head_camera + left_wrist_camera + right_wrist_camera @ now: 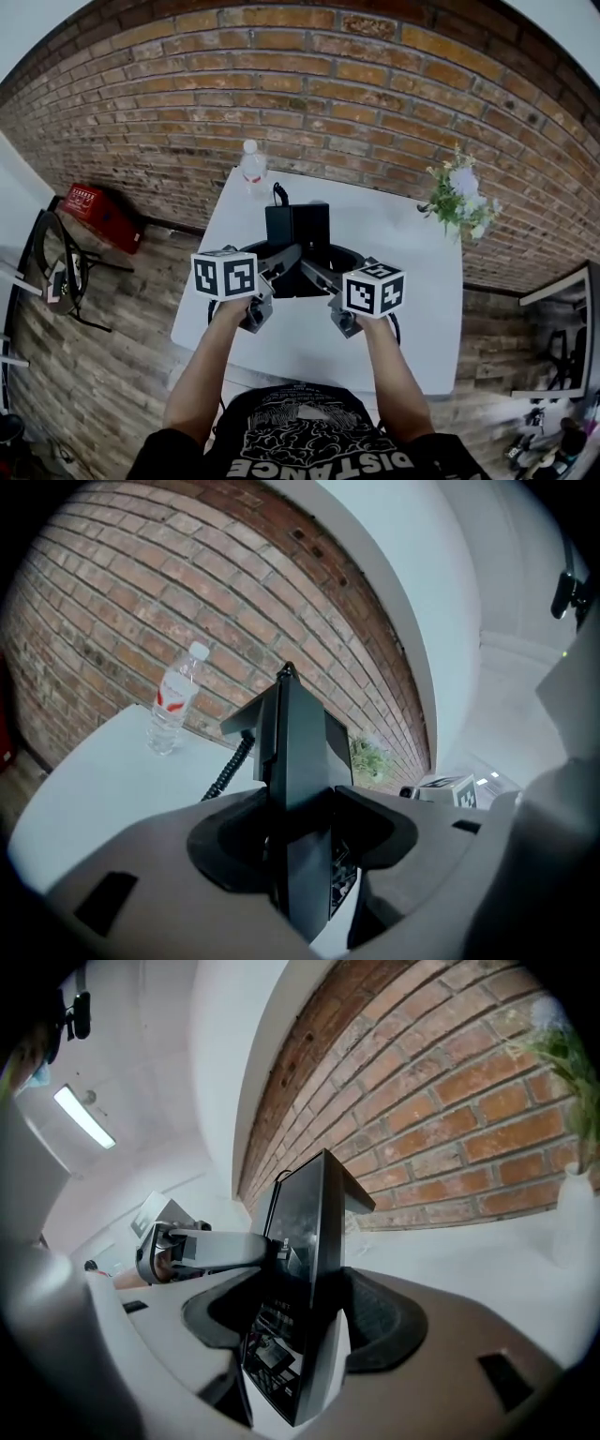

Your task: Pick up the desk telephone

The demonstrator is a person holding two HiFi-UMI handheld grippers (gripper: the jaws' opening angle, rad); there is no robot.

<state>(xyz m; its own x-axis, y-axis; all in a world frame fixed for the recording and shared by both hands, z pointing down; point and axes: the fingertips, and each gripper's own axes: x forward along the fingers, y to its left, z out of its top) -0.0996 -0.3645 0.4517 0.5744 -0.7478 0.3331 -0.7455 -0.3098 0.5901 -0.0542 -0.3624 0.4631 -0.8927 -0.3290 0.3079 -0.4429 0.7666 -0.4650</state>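
Note:
The black desk telephone [298, 230] is at the middle of the white table [412, 319], with its screen panel standing up. My left gripper [279, 265] is shut on its left edge and my right gripper [317, 268] on its right edge. In the left gripper view the telephone [300, 789] stands edge-on between the jaws of my left gripper [300, 834], and its coiled cord [225, 772] trails left. In the right gripper view the telephone [305, 1269] is clamped in my right gripper [302, 1326], keypad showing low. I cannot tell whether its base touches the table.
A water bottle [252, 167] stands at the table's back edge by the brick wall. A vase of flowers [459, 202] is at the back right corner. On the floor to the left are a red case [98, 214] and a black stand [56, 267].

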